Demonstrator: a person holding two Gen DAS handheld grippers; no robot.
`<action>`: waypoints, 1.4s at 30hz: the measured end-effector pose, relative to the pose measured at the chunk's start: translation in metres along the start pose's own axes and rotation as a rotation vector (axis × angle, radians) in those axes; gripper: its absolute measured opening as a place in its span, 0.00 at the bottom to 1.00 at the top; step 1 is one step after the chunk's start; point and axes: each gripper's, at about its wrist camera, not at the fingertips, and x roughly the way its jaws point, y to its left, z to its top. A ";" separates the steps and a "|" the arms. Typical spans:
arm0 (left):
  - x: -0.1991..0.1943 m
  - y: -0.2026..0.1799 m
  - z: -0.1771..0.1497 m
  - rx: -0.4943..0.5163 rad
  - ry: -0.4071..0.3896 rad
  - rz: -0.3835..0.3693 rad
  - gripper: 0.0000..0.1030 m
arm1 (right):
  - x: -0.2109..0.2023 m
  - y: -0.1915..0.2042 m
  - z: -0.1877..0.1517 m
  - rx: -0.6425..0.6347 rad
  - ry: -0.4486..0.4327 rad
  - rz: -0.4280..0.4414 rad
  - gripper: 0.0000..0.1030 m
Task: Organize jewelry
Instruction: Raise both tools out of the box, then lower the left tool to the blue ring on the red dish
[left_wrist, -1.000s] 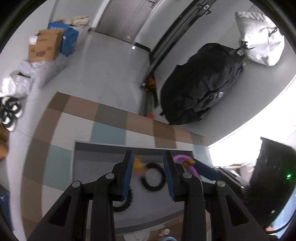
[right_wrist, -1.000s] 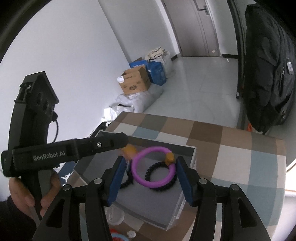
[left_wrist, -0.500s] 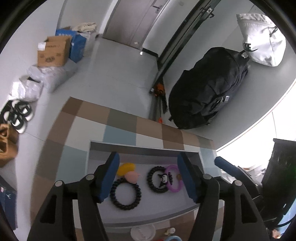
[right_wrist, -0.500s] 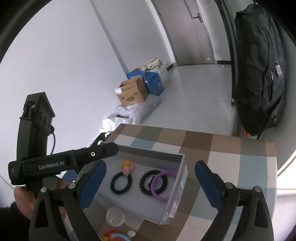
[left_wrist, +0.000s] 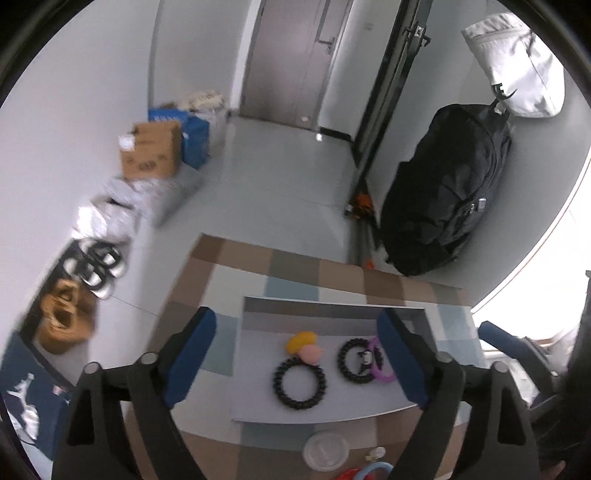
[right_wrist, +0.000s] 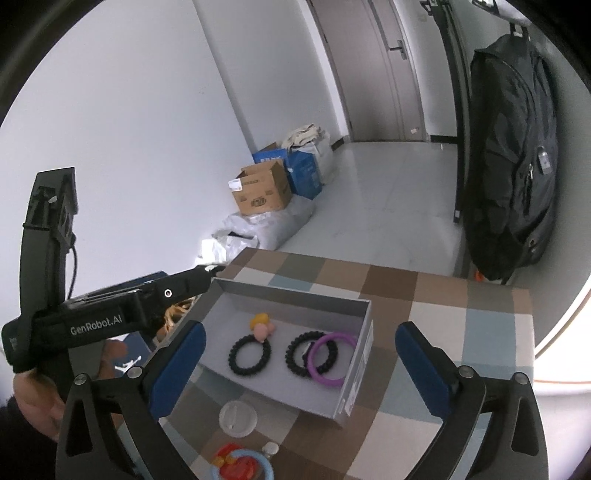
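An open grey box (right_wrist: 295, 295) on the checked tablecloth holds a black beaded bracelet (right_wrist: 249, 356) with a yellow and pink charm (right_wrist: 262, 326), a second black bracelet (right_wrist: 306, 354), and a purple ring (right_wrist: 330, 360) lying across that one. My right gripper (right_wrist: 300, 330) hovers above the box with its jaws opening wide and nothing between them. In the left wrist view the same box (left_wrist: 332, 304), charm bracelet (left_wrist: 300, 384) and purple ring (left_wrist: 380, 369) lie below my left gripper (left_wrist: 295, 321). Its jaws are also opening and hold nothing.
A white round lid (right_wrist: 238, 419), a small cap (right_wrist: 271, 448) and a red and blue ring toy (right_wrist: 242, 465) sit on the cloth (right_wrist: 443, 424) in front of the box. A hand (right_wrist: 37, 402) holds the left tool. Beyond the table are a black backpack (right_wrist: 513, 166) and a cardboard box (right_wrist: 262, 194).
Both grippers opened and lifted back from the box. The right one let go of the purple ring, which now lies on the second black bracelet. The left one released the charm bracelet.
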 end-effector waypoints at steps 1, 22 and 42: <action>-0.003 -0.001 -0.001 0.004 -0.008 0.001 0.85 | -0.003 0.001 -0.001 -0.002 -0.004 -0.004 1.00; -0.040 -0.021 -0.041 0.098 -0.043 0.029 0.93 | -0.045 0.005 -0.038 0.003 -0.036 -0.085 1.00; -0.026 -0.022 -0.090 0.141 0.120 -0.021 0.93 | -0.065 -0.012 -0.070 0.112 -0.005 -0.125 1.00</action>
